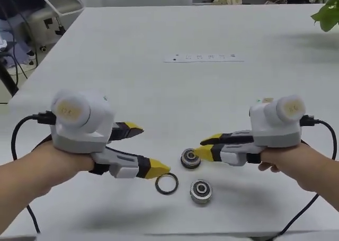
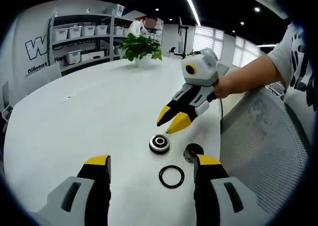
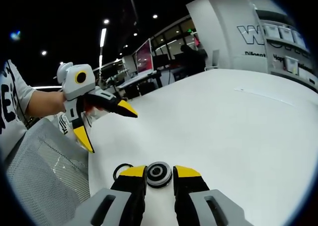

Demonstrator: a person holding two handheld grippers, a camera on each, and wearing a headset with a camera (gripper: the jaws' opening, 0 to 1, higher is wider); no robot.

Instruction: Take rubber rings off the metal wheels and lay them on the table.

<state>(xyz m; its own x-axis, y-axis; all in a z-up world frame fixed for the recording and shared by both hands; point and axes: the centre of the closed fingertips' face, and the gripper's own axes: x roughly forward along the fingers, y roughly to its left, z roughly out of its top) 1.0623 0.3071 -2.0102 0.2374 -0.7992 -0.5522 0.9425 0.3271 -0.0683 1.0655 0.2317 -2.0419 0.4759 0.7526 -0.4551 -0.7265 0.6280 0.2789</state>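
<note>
Though one metal wheel point(image 3: 158, 174) lies flat on the table point(image 1: 212, 92) between the right gripper's point(image 3: 159, 179) narrowed jaws, perhaps pinched, the left gripper point(image 1: 152, 149) hangs wide open and empty near the loose rubber ring point(image 1: 166, 183).

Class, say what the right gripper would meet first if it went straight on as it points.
Likely the wheel, just ahead of the right gripper and its open jaws; depth is unclear.

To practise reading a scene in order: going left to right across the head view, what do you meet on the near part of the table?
In order: left gripper → rubber ring → far wheel → near wheel → right hand. The right gripper overlaps the wheels, so it is left out.
</note>
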